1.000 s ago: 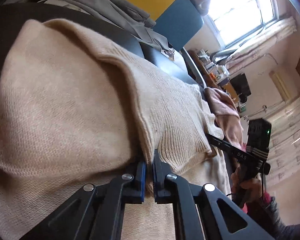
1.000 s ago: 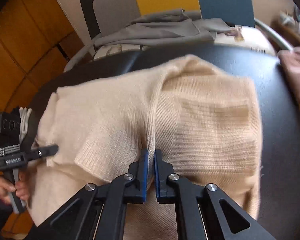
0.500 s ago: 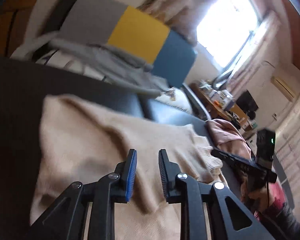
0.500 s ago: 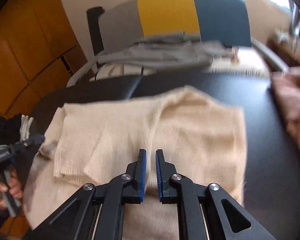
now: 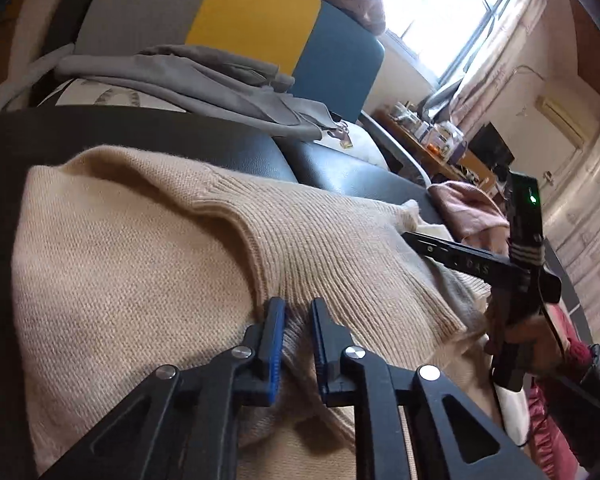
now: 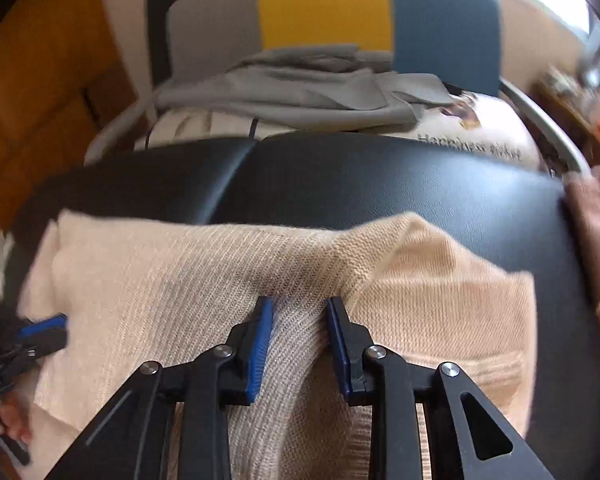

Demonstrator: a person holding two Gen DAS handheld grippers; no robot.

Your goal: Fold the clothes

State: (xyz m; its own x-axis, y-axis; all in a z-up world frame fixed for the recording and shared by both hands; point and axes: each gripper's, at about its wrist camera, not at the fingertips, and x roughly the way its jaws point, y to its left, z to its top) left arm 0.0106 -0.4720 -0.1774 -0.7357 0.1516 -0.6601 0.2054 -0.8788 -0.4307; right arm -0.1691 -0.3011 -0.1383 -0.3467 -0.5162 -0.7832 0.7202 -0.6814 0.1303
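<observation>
Since the earlier frames, both tongs have been parted from the clenched hold seen a second ago, and the ribbed fold of the beige sweater [image 5: 148, 264] has been shifted between them. At the left tongs [image 5: 297, 305] the jaws are closing, with a ridge of knit lying in the gap; the blue pads [image 5: 275, 344] do not appear to be pressing on it, though the fabric hides the tips in part. At the right tongs [image 6: 299, 305] the jaws are opening, and a band of the ribbed knit runs up between them without being pinched. The sweater is spread on the black padded tabletop [image 6: 380, 176], directly under and ahead of both tongs. Beyond the tongs, past the far edge of the tabletop, a grey garment [image 5: 204, 76] is draped over a chair [image 6: 324, 4] with grey, yellow and blue panels. To the right of the right tongs a pink garment [image 6: 596, 232] lies at the edge of the tabletop. The right tongs are seen from the left view, held by a hand [image 5: 524, 344].
</observation>
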